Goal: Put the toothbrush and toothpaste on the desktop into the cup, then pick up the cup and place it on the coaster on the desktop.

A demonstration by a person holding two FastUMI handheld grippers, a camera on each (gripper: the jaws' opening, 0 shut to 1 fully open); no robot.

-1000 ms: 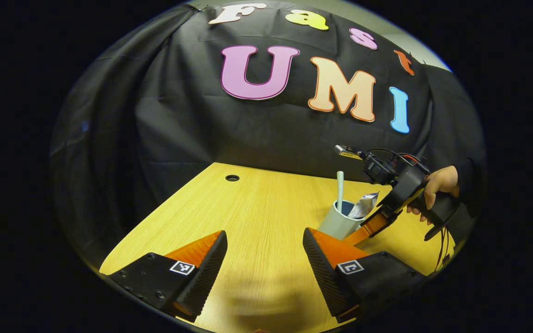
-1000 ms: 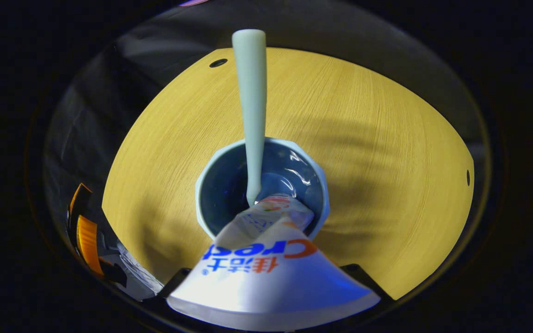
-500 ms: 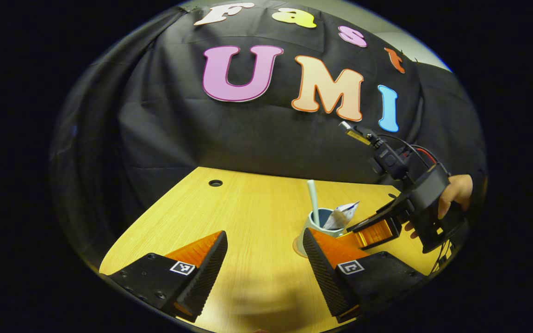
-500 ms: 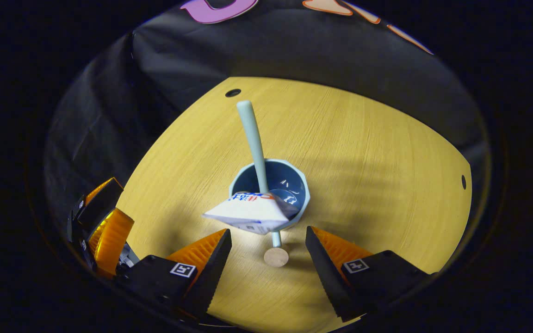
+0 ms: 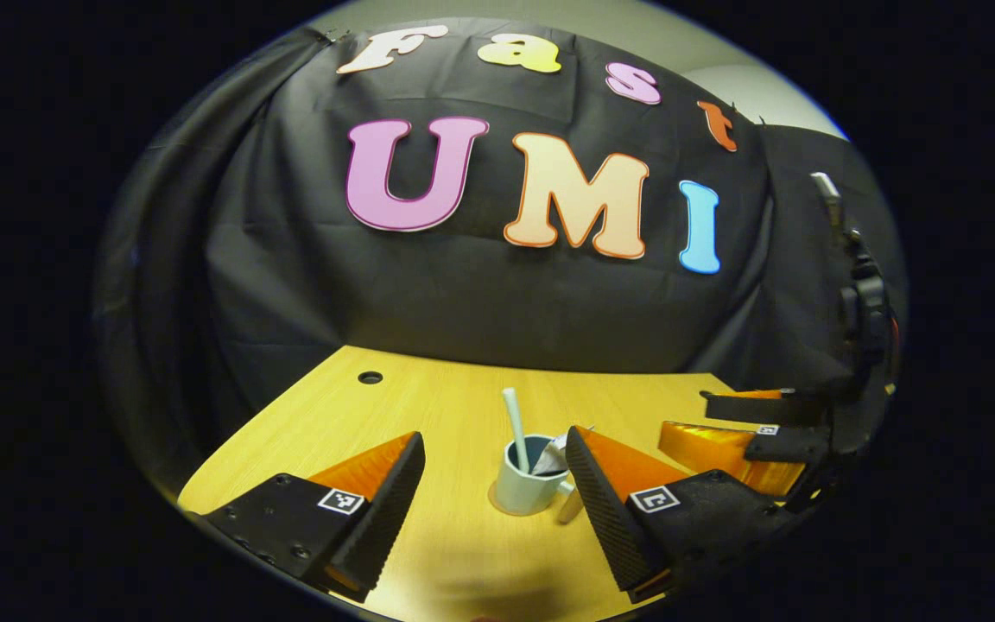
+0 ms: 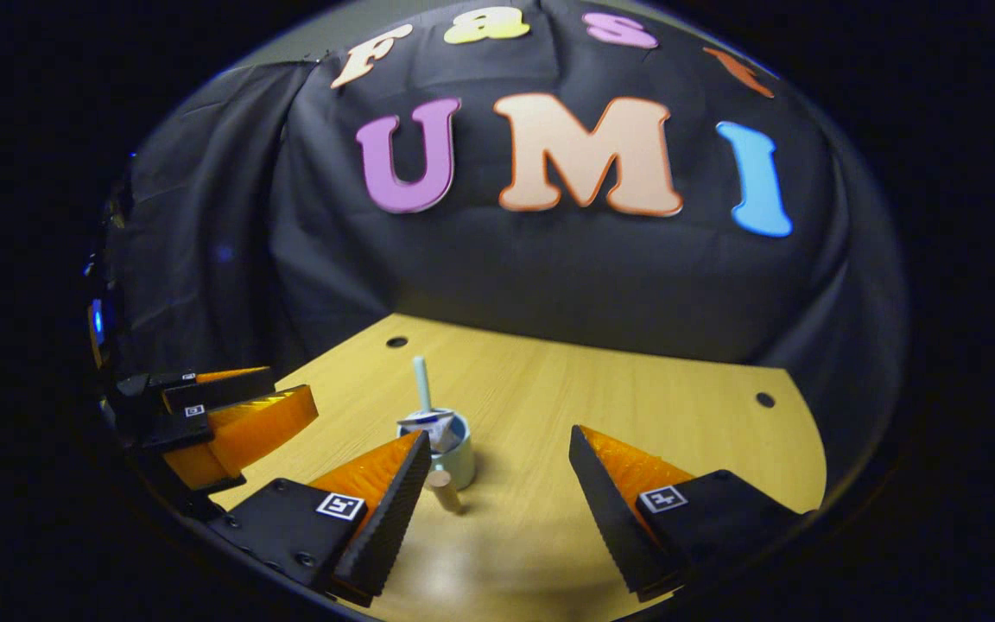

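toothbrush point(image 5: 515, 425) and toothpaste point(image 5: 552, 456) in cup point(image 5: 525, 484), cup on coaster point(image 5: 497, 504), on desktop point(image 5: 446, 415)

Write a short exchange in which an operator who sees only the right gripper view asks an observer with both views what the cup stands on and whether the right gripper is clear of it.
Operator: My own finger covers the base of the cup. What is under it?
Observer: In the left gripper view a tan disc, apparently the coaster, shows its edge around the cup's base.
Operator: Is my gripper touching the cup?
Observer: No. In the left gripper view the right gripper is open and off to the side, with bare desktop between it and the cup.
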